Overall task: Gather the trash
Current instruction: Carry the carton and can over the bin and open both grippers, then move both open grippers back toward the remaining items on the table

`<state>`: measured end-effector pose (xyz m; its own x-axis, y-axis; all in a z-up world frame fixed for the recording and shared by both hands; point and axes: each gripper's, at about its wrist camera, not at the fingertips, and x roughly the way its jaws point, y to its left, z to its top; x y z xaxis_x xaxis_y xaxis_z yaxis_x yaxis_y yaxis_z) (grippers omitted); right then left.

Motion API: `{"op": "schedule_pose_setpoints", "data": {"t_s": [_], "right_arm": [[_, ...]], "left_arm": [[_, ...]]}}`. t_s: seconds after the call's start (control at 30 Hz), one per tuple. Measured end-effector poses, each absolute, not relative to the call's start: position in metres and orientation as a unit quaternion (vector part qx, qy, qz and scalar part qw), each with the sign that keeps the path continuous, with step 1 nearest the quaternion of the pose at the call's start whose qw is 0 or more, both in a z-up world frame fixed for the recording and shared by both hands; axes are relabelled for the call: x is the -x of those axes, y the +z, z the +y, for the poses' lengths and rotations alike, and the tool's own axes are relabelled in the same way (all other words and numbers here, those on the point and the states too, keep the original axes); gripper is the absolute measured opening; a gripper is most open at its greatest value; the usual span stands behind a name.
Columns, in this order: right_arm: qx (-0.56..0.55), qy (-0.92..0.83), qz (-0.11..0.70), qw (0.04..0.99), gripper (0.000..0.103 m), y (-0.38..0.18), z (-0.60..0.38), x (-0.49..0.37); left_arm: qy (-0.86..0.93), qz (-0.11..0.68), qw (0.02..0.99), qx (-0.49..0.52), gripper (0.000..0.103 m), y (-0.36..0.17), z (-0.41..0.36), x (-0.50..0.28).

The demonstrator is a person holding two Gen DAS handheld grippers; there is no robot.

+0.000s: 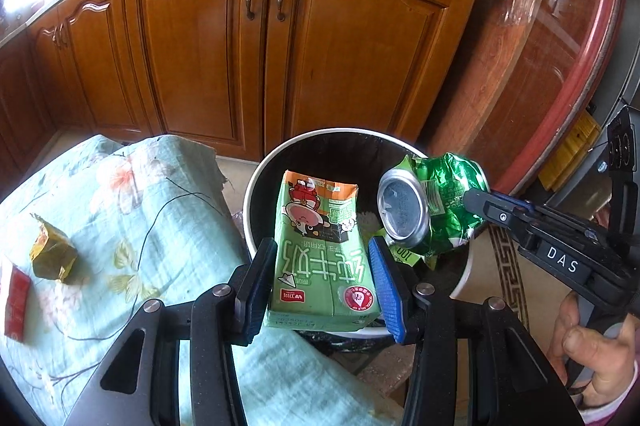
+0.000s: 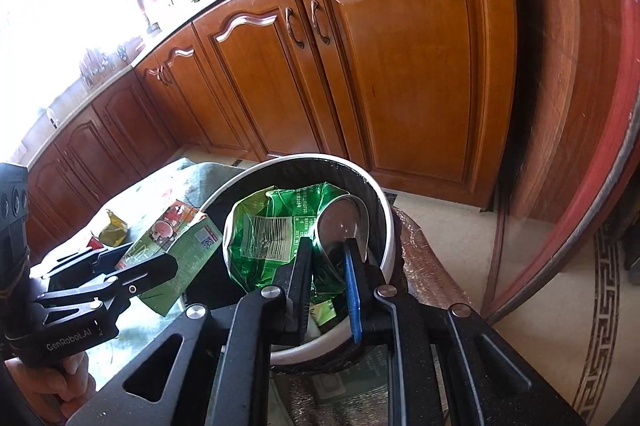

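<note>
My left gripper (image 1: 322, 262) is shut on a green milk carton (image 1: 320, 250) and holds it over the white-rimmed trash bin (image 1: 256, 182) with a black liner. My right gripper (image 2: 328, 258) is shut on a crushed green can (image 2: 280, 226) and holds it over the same bin (image 2: 386, 222). The can (image 1: 432, 206) and right gripper (image 1: 492, 210) show in the left wrist view at the right. The carton (image 2: 176, 246) and left gripper (image 2: 132, 278) show in the right wrist view at the left.
A floral cloth (image 1: 140, 218) covers a surface left of the bin, with a crumpled yellow-green wrapper (image 1: 52, 254) and a red packet (image 1: 16, 298) on it. Wooden cabinets (image 1: 260, 58) stand behind the bin. A round red-edged table (image 1: 560, 74) is at the right.
</note>
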<state>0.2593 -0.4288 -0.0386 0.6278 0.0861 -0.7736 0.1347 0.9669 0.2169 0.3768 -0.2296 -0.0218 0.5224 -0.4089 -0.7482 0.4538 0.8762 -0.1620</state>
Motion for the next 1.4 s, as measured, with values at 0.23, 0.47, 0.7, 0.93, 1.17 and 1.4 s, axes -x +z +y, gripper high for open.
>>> {"op": "schedule_pose_setpoints", "data": {"t_s": [0.23,0.47,0.7,0.93,1.17,1.4], "right_arm": [[-0.117,-0.016,0.445,0.887,0.015,-0.046,-0.428,-0.271],[-0.109,-0.015,0.456,0.883,0.015,-0.05,-0.425,-0.278],[-0.111,-0.015,0.46,0.881,0.016,-0.05,-0.425,-0.283],[-0.131,-0.015,0.449,0.884,0.026,-0.046,-0.428,-0.277],[-0.155,-0.002,0.422,0.893,0.052,-0.033,-0.419,-0.258],[-0.169,0.033,0.374,0.911,0.09,-0.015,-0.387,-0.228]], "left_arm": [[-0.247,0.433,0.866,-0.026,0.046,-0.027,-0.241,-0.389],[-0.248,0.434,0.865,-0.038,0.046,-0.031,-0.249,-0.395],[-0.249,0.442,0.861,-0.04,0.047,-0.033,-0.255,-0.399],[-0.246,0.434,0.866,-0.027,0.05,-0.027,-0.243,-0.39],[-0.238,0.411,0.88,0.0,0.06,-0.019,-0.207,-0.362],[-0.201,0.401,0.893,0.039,0.062,-0.023,-0.149,-0.325]]}}
